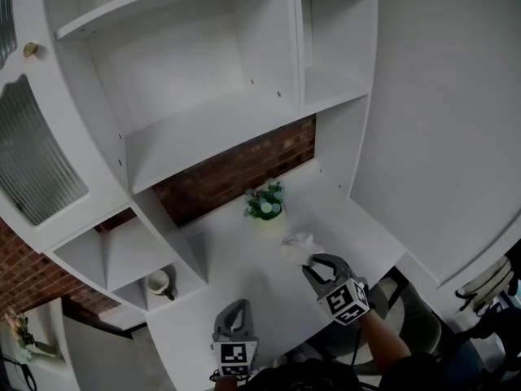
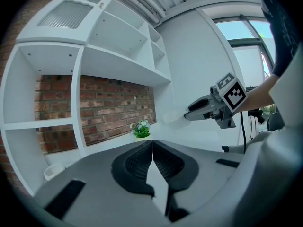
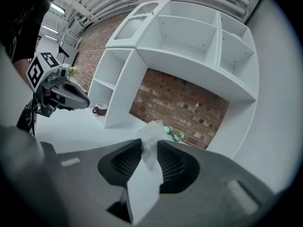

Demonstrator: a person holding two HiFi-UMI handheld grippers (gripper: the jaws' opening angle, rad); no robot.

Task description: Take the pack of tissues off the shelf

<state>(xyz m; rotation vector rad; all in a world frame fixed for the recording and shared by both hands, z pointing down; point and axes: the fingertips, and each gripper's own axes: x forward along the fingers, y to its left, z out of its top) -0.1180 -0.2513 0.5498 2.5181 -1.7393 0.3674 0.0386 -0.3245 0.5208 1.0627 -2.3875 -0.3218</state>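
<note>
The pack of tissues (image 1: 295, 248) is a soft white plastic bundle. My right gripper (image 1: 312, 261) is shut on it and holds it just above the white desk (image 1: 236, 267), in front of the small potted plant (image 1: 265, 202). In the right gripper view the pack (image 3: 149, 143) bulges out between the two dark pads (image 3: 174, 163). My left gripper (image 1: 236, 308) hovers low at the desk's near edge, jaws shut with nothing between them (image 2: 152, 143). From the left gripper view the right gripper (image 2: 208, 109) shows at the right, over the desk.
A white shelf unit (image 1: 203, 129) with a brick back wall rises behind the desk; its wide shelves show nothing on them. A mug (image 1: 159, 283) sits in a low cubby at the left. A white wall (image 1: 440, 137) bounds the right side.
</note>
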